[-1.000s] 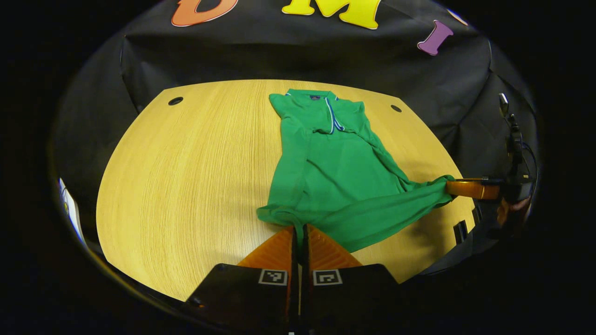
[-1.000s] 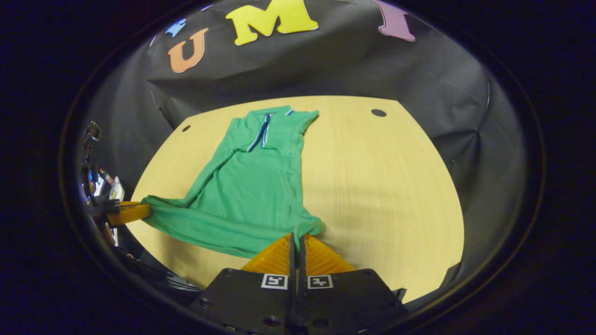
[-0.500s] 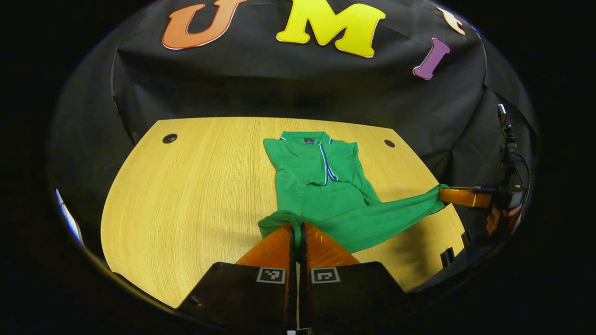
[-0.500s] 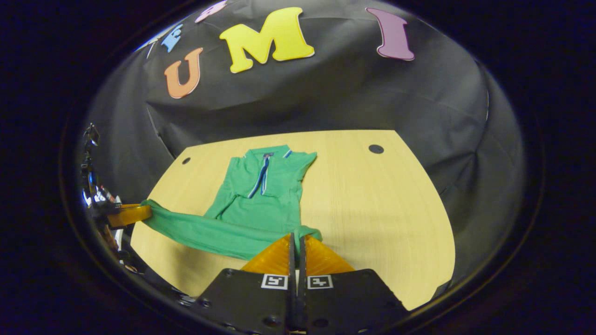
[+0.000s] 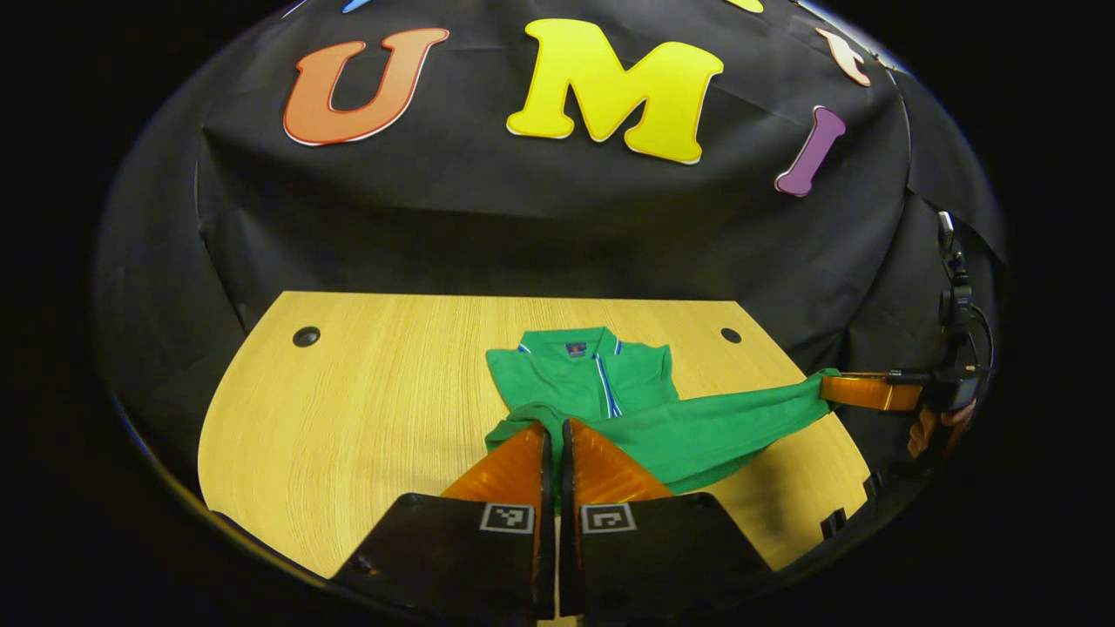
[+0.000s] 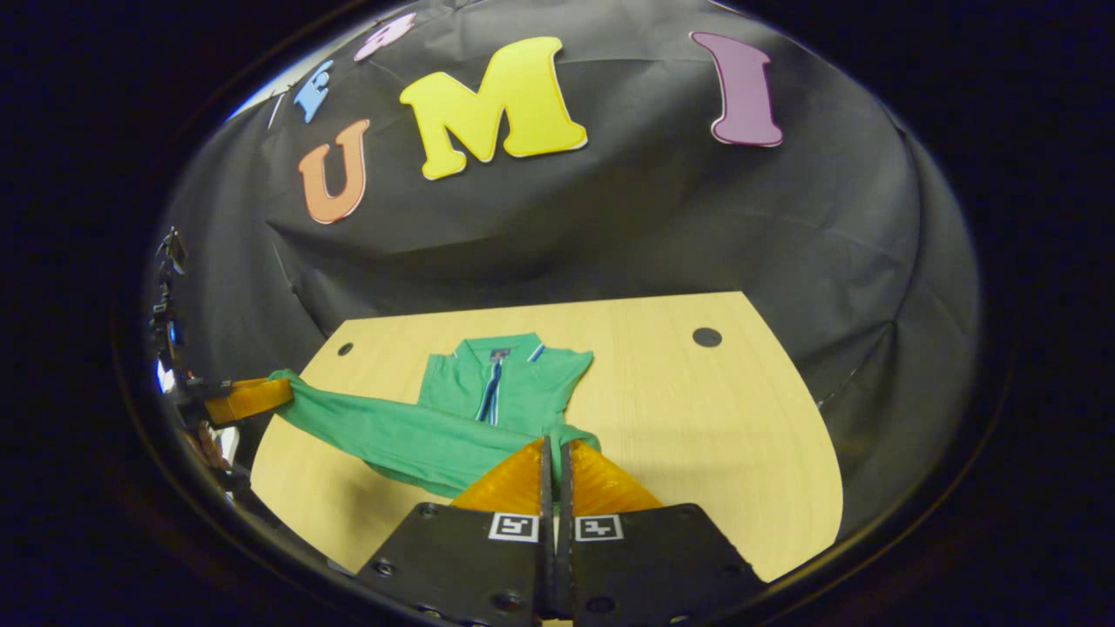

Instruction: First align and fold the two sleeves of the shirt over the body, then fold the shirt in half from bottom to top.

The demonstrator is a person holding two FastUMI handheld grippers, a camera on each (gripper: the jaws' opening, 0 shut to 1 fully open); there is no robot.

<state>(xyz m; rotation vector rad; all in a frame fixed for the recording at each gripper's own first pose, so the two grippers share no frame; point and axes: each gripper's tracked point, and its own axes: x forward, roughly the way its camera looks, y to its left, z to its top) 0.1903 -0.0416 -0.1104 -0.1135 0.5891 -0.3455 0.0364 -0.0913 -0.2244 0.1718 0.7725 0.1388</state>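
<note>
The left gripper (image 5: 555, 428) and right gripper (image 6: 554, 446) each pinch a bottom corner of the green shirt (image 5: 601, 383). They have carried the hem farther toward the collar. The wooden table (image 5: 366, 409) meets black cloth.

shirt (image 5: 601, 383) on table (image 5: 366, 418), hem lifted over collar
</note>
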